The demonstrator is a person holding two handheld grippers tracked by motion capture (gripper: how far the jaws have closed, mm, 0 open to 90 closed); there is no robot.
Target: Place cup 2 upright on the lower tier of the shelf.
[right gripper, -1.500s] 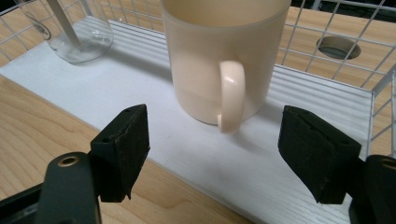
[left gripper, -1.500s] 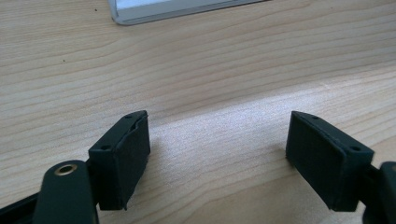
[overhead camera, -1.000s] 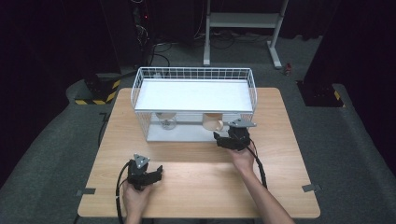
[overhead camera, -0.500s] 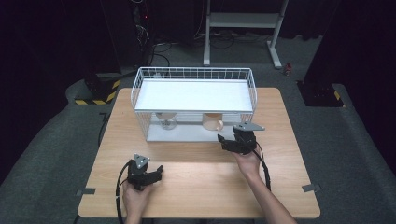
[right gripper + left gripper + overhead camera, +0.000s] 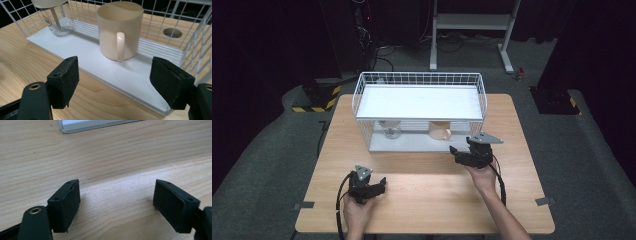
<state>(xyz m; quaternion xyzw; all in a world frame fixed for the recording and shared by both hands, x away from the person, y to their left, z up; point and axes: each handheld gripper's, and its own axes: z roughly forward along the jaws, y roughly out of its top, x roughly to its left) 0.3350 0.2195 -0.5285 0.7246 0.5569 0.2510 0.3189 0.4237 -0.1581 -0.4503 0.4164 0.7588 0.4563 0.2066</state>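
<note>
Wooden table (image 5: 422, 180) carries my left gripper (image 5: 116, 202) near its front edge and right gripper (image 5: 113, 82) facing the cream mug (image 5: 120, 30), both spread wide, empty.

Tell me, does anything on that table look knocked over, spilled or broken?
Nothing stands out. The cream mug stands upright on the white rack's lower shelf, a clear glass beside it, with no spill visible. Both grippers, left and right, are open and empty.

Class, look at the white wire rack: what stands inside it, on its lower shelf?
A cream mug and a clear glass stand on the lower shelf; the glass's upper part is cut off from view.
</note>
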